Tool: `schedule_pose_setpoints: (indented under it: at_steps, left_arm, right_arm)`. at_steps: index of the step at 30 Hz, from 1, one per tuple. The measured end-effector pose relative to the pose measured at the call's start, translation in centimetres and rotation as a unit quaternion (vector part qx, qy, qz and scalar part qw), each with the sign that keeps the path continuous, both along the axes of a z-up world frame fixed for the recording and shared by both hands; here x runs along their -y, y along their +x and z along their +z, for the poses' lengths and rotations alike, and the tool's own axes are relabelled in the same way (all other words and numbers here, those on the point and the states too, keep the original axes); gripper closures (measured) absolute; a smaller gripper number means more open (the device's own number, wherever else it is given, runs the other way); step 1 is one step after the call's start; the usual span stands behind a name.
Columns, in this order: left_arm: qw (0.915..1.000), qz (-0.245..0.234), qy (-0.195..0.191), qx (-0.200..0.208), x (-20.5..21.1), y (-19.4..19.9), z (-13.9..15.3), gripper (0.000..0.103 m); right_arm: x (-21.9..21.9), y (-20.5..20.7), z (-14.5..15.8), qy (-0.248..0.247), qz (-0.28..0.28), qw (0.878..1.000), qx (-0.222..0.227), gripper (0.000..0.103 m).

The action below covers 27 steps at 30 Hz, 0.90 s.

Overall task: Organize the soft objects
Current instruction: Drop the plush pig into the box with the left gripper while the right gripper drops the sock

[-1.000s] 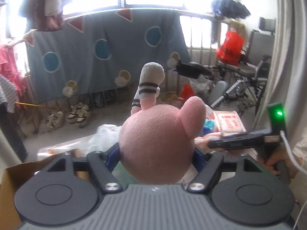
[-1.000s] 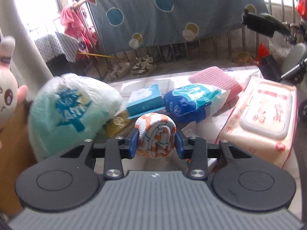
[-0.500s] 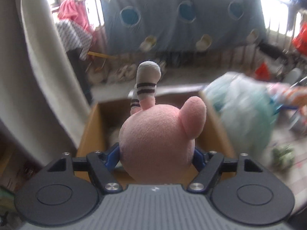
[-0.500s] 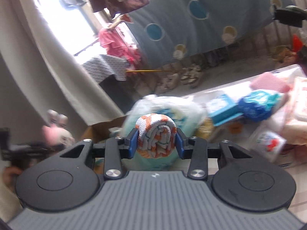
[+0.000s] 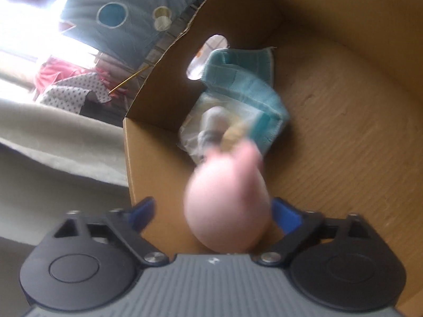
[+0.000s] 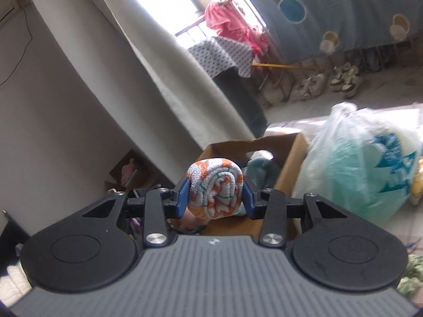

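L gripper [image 5: 212, 212] is tipped down over the open cardboard box [image 5: 343, 121], jaws spread wide, having just been opening; both blue pads stand clear of the pink plush toy [image 5: 227, 211], which sits between them, blurred, w/ a gap showing on the left side and only a thin one on the right. Can't tell if the toy touches the box floor. Its grey-white striped ear [image 5: 215, 121] points toward the box's far end, also blurred. Deeper in the box lie a folded teal towel [image 5: 246, 82] and, partly under it, a pale clear-wrapped pack [image 5: 195, 129]; a cut-out handle hole [image 5: 215, 41] shows in the far wall. R gripper [image 6: 215, 200] pinches a rolled orange-and-white cloth [image 6: 214, 191], both blue pads pressed into its sides, roll end facing the cam. Behind that roll, in the right wrist view, the same box [image 6: 288, 163] sits just beside a big white-and-teal plastic bag [image 6: 362, 166], teal fabric visible inside the box. Further back: grey curtain [image 6: 164, 60], blue sheet w/ round patches [image 6: 330, 8] hung on a rail, pink garment [image 6: 230, 23], several pairs of shoes [image 6: 343, 79] on the floor.
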State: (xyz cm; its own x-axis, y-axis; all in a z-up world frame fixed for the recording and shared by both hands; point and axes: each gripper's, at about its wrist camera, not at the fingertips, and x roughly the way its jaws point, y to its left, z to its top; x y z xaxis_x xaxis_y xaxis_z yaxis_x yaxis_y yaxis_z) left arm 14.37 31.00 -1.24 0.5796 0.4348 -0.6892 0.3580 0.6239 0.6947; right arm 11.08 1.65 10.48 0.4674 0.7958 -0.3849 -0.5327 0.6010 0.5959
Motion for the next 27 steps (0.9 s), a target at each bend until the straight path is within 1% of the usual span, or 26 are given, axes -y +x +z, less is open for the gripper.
schedule_pose_setpoints:
  at_steps: [2, 3, 4, 6, 8, 9, 10, 12, 15, 17, 19, 20, 21, 22, 23, 24, 25, 26, 27]
  left_arm:
    - [0.9992, -0.011, -0.036, -0.010, -0.5, -1.2, 1.1, 0.001]
    - [0.9978, -0.010, -0.063, -0.015, -0.5, -1.7, 1.8, 0.002]
    - [0.9952, -0.007, -0.095, -0.022, -0.8, -2.2, 2.5, 0.005]
    - [0.9880, 0.009, -0.150, -0.037, -1.3, -2.9, 3.3, 0.019]
    - [0.9800, 0.034, -0.189, -0.052, -2.1, -2.7, 3.3, 0.053]
    - [0.9772, 0.047, -0.199, -0.056, -2.4, -2.5, 2.9, 0.059]
    - [0.9765, 0.051, -0.202, -0.054, -2.5, -2.5, 2.4, 0.057]
    - [0.9778, 0.043, -0.202, -0.038, -2.3, -2.6, 2.2, 0.057]
    - [0.9759, 0.047, -0.210, -0.037, -2.0, -2.5, 2.8, 0.057]
    - [0.9747, 0.049, -0.215, -0.039, -2.0, -2.6, 3.1, 0.058]
    - [0.9725, 0.053, -0.225, -0.032, -2.2, -2.7, 3.6, 0.058]
    - [0.9704, 0.058, -0.233, -0.030, -2.3, -2.6, 3.8, 0.055]
    - [0.9679, 0.063, -0.242, -0.024, -2.4, -2.6, 4.1, 0.051]
    - [0.9651, 0.069, -0.252, -0.018, -2.4, -2.6, 4.4, 0.040]
    - [0.9624, 0.072, -0.262, -0.010, -2.3, -2.7, 4.8, 0.037]
    - [0.9596, 0.073, -0.272, -0.003, -2.3, -2.7, 5.2, 0.037]
    - [0.9564, 0.074, -0.282, 0.001, -2.2, -2.7, 5.6, 0.037]
    - [0.9526, 0.076, -0.294, 0.007, -2.0, -2.6, 6.0, 0.038]
    - [0.9491, 0.077, -0.305, 0.008, -1.8, -2.4, 6.3, 0.039]
  right_arm:
    - [-1.2, 0.4, -0.3, -0.001, 0.009, 1.000, -0.010, 0.063]
    - [-1.7, 0.5, -0.4, -0.005, 0.011, 1.000, -0.012, 0.063]
    - [-2.2, 0.7, -0.5, -0.008, 0.013, 1.000, -0.013, 0.063]
    - [-3.2, 1.4, -0.8, -0.019, 0.015, 1.000, -0.013, 0.063]
    - [-4.2, 1.8, -1.1, -0.026, 0.019, 0.999, -0.015, 0.063]
    - [-4.8, 1.8, -1.2, -0.026, 0.024, 0.999, -0.017, 0.063]
    - [-5.3, 2.0, -1.3, -0.026, 0.028, 0.999, -0.018, 0.063]
    - [-6.4, 2.5, -1.6, -0.037, 0.036, 0.999, -0.016, 0.063]
    - [-9.0, 3.9, -2.4, -0.074, 0.037, 0.996, -0.021, 0.064]
    - [-11.0, 5.6, -3.0, -0.101, 0.048, 0.993, -0.028, 0.064]
    - [-13.3, 7.5, -3.6, -0.130, 0.051, 0.990, -0.036, 0.064]
    - [-14.4, 8.5, -3.9, -0.147, 0.049, 0.987, -0.034, 0.064]
    - [-15.6, 9.5, -4.5, -0.169, 0.043, 0.984, -0.032, 0.064]
    - [-16.7, 10.5, -5.0, -0.191, 0.044, 0.980, -0.033, 0.063]
    - [-17.7, 11.5, -5.7, -0.205, 0.045, 0.977, -0.038, 0.062]
    - [-18.6, 12.5, -6.4, -0.219, 0.048, 0.974, -0.037, 0.062]
    - [-19.1, 13.1, -6.9, -0.222, 0.043, 0.974, -0.030, 0.062]
    - [-19.2, 13.7, -7.2, -0.224, 0.029, 0.974, -0.014, 0.061]
    - [-19.4, 14.0, -7.3, -0.236, 0.013, 0.972, 0.002, 0.058]
